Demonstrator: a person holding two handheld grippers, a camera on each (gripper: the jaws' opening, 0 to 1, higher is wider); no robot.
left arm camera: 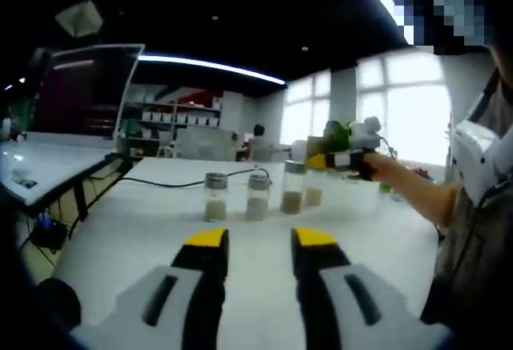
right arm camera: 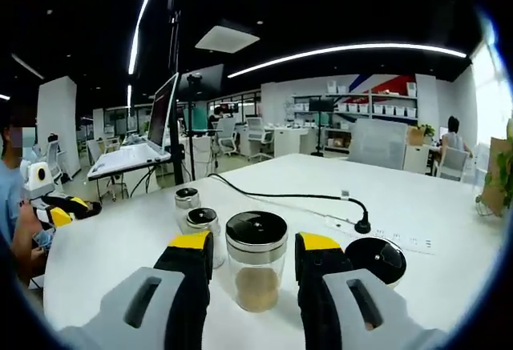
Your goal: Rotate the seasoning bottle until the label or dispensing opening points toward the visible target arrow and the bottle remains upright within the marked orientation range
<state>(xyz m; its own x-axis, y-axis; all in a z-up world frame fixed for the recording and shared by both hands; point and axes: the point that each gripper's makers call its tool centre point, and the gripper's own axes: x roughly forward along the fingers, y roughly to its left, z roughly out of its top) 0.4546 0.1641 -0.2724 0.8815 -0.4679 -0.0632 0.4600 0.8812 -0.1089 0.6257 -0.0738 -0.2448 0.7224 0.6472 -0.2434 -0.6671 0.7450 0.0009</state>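
Observation:
A clear seasoning bottle with a black lid and tan powder stands upright on the white table, between the jaws of my right gripper. A slim gap shows on each side, so the gripper is open around it. In the left gripper view this bottle is in a row of several bottles, with the right gripper at its top. My left gripper is open and holds nothing, short of the row. It also appears at the far left in a person's hand.
Two silver-lidded bottles stand left of the held-around bottle, and a black-lidded one to its right. A black cable and a power strip lie behind. A monitor stands on a side desk. A person's arm reaches in from the right.

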